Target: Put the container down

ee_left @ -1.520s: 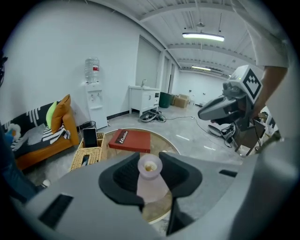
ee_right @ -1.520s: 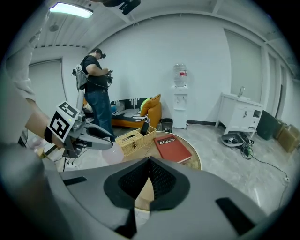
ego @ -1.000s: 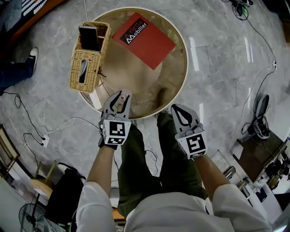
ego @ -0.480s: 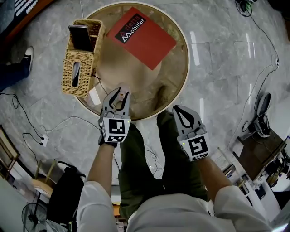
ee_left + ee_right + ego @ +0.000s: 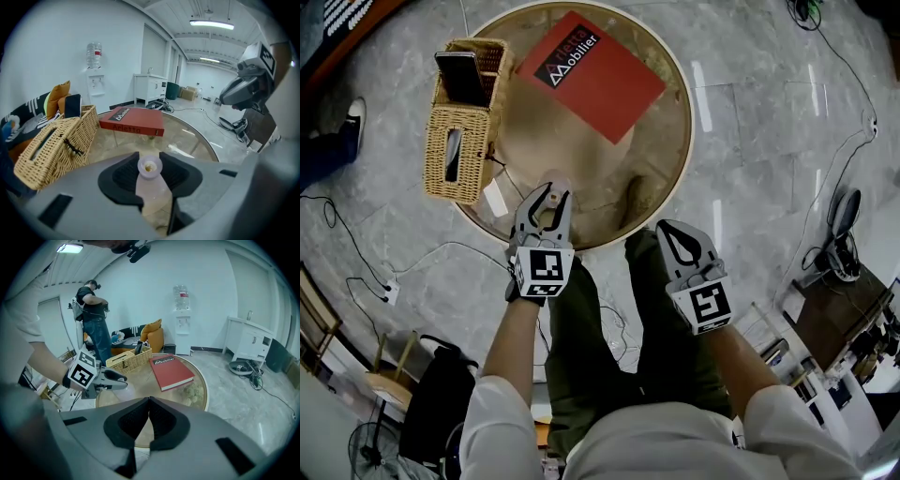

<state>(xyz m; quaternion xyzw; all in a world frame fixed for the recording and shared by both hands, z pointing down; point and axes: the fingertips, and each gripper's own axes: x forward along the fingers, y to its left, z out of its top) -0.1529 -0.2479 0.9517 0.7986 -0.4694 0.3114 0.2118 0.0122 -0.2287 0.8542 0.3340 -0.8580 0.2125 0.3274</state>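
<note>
A small translucent container [image 5: 150, 174] with a round pale cap sits between the jaws of my left gripper [image 5: 150, 182], which is shut on it. In the head view the left gripper [image 5: 544, 208] hangs over the near edge of the round glass table [image 5: 675, 141], with the container [image 5: 549, 212] in its jaws. My right gripper [image 5: 675, 239] is at the table's near right rim, shut with nothing in it; its pads [image 5: 149, 416] meet. The right gripper view also shows the left gripper [image 5: 112, 378] holding the container [image 5: 123, 391].
A red book [image 5: 591, 73] lies at the table's far side. A wicker basket [image 5: 459, 131] holding a phone [image 5: 461, 77] sits on the left rim. Cables [image 5: 356, 253] trail on the marble floor. A person [image 5: 93, 310] stands beyond the table.
The left gripper has crept slightly farther over the table with the container still held. The table and basket have shifted a little in the view. The right gripper has barely moved.
</note>
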